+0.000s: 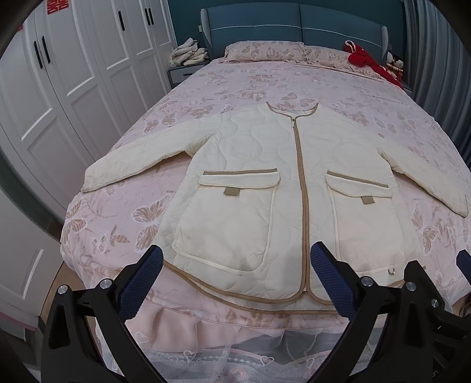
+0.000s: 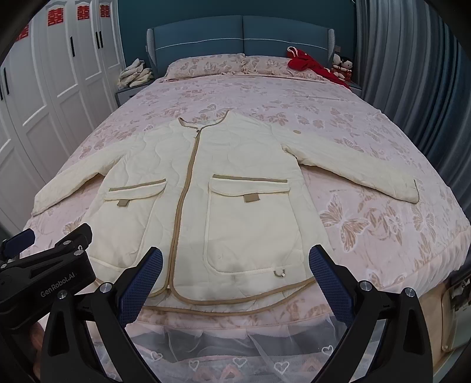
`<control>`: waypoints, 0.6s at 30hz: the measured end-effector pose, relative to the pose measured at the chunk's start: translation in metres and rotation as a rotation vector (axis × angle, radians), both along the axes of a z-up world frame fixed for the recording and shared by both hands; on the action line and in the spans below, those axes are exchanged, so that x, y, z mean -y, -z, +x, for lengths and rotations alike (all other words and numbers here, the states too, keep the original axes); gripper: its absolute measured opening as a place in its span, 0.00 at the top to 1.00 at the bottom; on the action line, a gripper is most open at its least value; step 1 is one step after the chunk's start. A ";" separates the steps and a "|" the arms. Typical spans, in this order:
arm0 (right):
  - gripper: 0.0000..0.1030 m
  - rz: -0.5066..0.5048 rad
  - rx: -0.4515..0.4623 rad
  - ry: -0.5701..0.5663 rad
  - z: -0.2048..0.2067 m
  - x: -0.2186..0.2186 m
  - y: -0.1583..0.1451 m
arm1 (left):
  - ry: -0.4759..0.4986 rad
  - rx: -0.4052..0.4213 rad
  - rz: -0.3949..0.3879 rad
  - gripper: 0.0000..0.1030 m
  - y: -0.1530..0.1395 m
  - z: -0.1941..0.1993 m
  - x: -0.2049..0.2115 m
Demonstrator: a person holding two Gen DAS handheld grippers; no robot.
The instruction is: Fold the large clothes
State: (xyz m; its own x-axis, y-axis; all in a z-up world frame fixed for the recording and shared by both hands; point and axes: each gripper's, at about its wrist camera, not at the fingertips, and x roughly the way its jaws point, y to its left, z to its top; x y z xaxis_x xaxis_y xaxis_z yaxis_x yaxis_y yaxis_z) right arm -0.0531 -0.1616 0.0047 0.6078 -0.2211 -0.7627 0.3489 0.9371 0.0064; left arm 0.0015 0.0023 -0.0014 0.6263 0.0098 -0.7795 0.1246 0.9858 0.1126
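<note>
A cream quilted jacket (image 1: 265,182) is seen spread flat, front up and zipped, on the pink butterfly bedspread (image 1: 117,224), its hem at the foot edge of the bed and its collar toward the blue headboard (image 1: 294,26). The jacket's long axis, marked by the tan zipper (image 1: 301,191), runs straight away from both claws, and the sleeves are laid out to either side of the body. The left gripper (image 1: 235,280) is held wide open and empty just short of the hem, over the left pocket (image 1: 232,218). The right gripper (image 2: 235,280) is likewise spread wide with nothing in it, over the right pocket (image 2: 250,224). The two are side by side, about equally near the hem. The left sleeve (image 1: 132,165) ends close to the bed's side edge, so little room is left beyond it; more open bedspread is seen past the right sleeve (image 2: 353,168) and beyond the collar. A fold of either sleeve inward across the body is judged the likely next step, each by the claw on its own side.
</note>
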 end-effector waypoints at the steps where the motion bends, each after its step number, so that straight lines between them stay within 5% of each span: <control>1: 0.05 0.000 0.001 0.001 0.000 0.000 0.000 | 0.002 0.000 0.003 0.05 0.000 0.000 0.001; 18: 0.05 -0.002 0.003 -0.001 0.000 0.000 -0.001 | -0.002 -0.002 0.005 0.05 0.003 0.002 -0.003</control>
State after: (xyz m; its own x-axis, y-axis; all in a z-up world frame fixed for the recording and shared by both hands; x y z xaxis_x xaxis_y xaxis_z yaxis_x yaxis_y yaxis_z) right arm -0.0528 -0.1619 0.0054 0.6098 -0.2221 -0.7608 0.3482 0.9374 0.0054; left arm 0.0032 0.0054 -0.0040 0.6244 0.0148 -0.7809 0.1232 0.9854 0.1172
